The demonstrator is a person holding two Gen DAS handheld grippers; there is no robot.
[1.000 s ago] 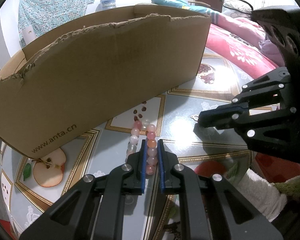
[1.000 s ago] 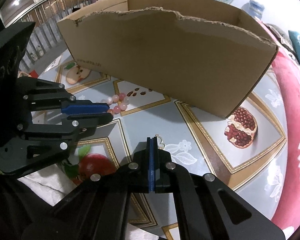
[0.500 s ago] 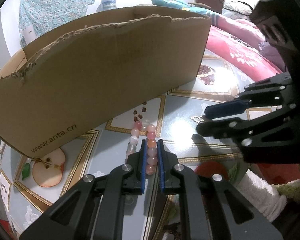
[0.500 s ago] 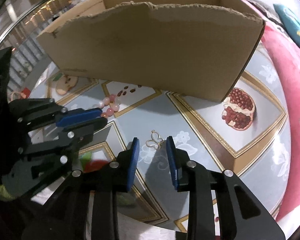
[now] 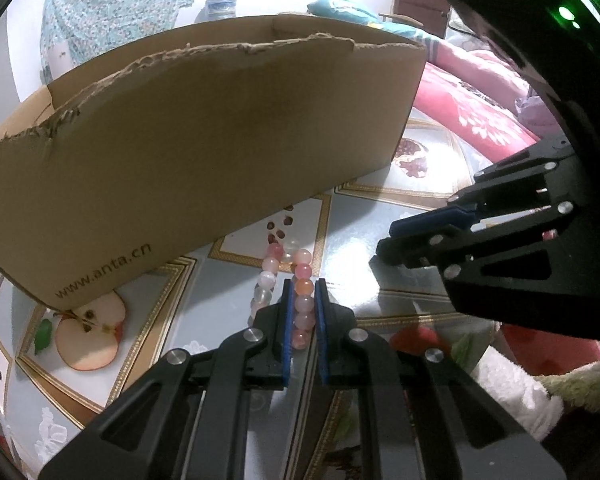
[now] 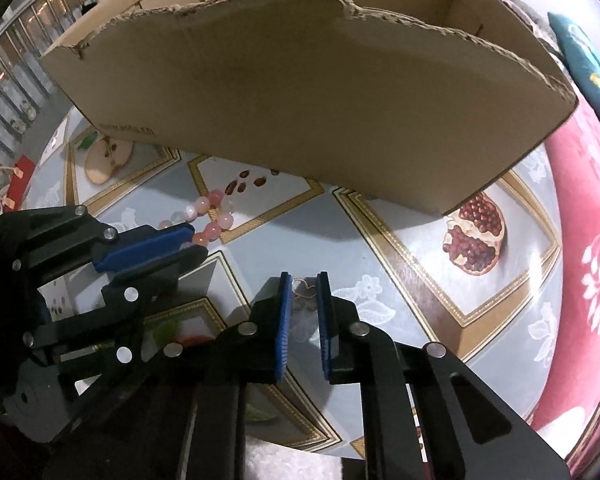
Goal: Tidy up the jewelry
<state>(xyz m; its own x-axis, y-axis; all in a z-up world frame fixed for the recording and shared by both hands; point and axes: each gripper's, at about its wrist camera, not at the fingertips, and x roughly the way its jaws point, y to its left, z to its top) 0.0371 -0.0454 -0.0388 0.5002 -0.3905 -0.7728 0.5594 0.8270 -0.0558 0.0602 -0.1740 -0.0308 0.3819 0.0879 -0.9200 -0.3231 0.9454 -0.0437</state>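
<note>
The bead bracelet (image 5: 296, 300) lies on the tablecloth (image 5: 352, 236) at lower centre of the left view, clamped between the left gripper (image 5: 303, 312) pads for lifting. In the right view, the small wire ring (image 6: 303, 294) sits at centre between the right gripper (image 6: 303, 312) pads; those jaws have just been closing, and contact cannot be confirmed. The cardboard box (image 6: 300, 92) fills the upper frame, its torn rim open above. Clear cloth separates box and grippers.

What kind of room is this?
Probably a home bedroom or living space: a fruit-print tablecloth covers the table, a red floral quilt and teal pillow lie behind the cardboard box.
</note>
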